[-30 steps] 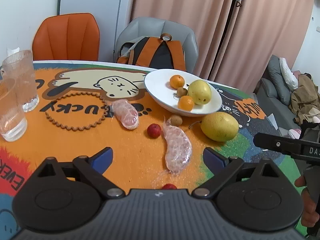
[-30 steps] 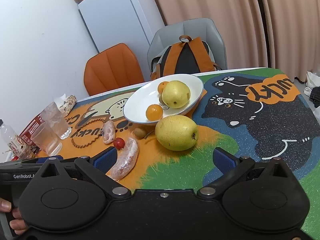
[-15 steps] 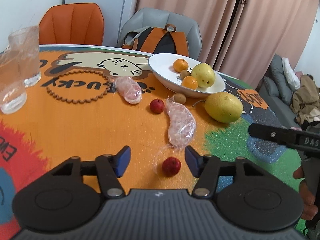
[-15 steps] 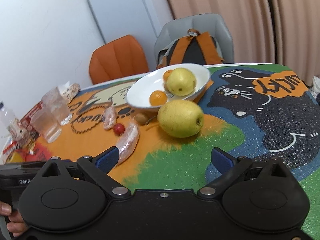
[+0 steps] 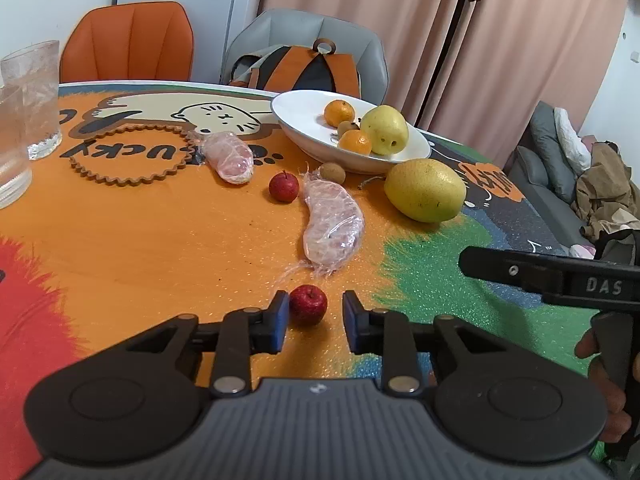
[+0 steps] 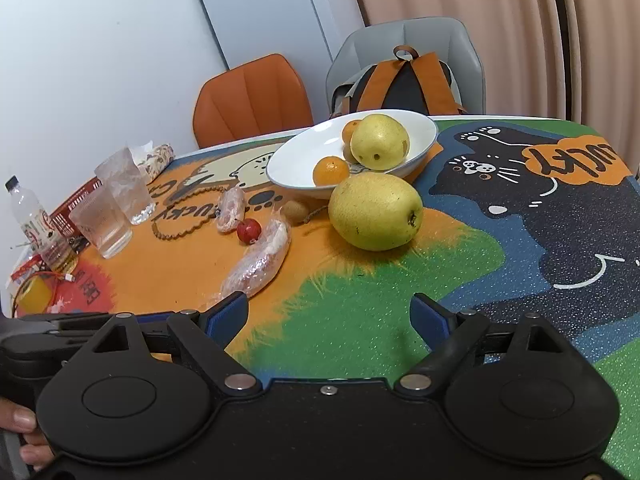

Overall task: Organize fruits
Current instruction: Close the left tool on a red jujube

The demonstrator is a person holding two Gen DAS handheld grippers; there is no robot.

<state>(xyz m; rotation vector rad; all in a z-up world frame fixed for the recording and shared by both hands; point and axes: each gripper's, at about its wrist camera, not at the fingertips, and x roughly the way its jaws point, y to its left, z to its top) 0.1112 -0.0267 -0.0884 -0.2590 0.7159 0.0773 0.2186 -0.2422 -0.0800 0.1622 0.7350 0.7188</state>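
A small red fruit (image 5: 308, 304) lies on the colourful table mat, between the blue pads of my left gripper (image 5: 312, 312). The jaws are closing; the left pad is at the fruit and a gap shows on the right. My right gripper (image 6: 330, 312) hovers over the green patch with its jaws narrowing and nothing between them. Ahead of it lies a large yellow fruit (image 6: 375, 211). The white bowl (image 5: 304, 136) holds a pear (image 5: 385, 130) and two oranges. Two wrapped pomelo segments (image 5: 332, 228), another red fruit (image 5: 283, 187) and a kiwi (image 5: 334, 172) lie loose.
Two glasses (image 5: 32, 96) and a beaded ring (image 5: 128, 156) sit at the left, a bottle (image 6: 36, 224) and clutter beyond them. The other gripper's body (image 5: 552, 276) reaches in from the right. An orange chair (image 5: 128, 40) and a backpack (image 5: 304, 68) stand behind the table.
My left gripper came down and forward onto the near red fruit, and its jaws narrowed from wide around it. The right gripper's jaws narrowed a little and it sank slightly toward the yellow fruit.
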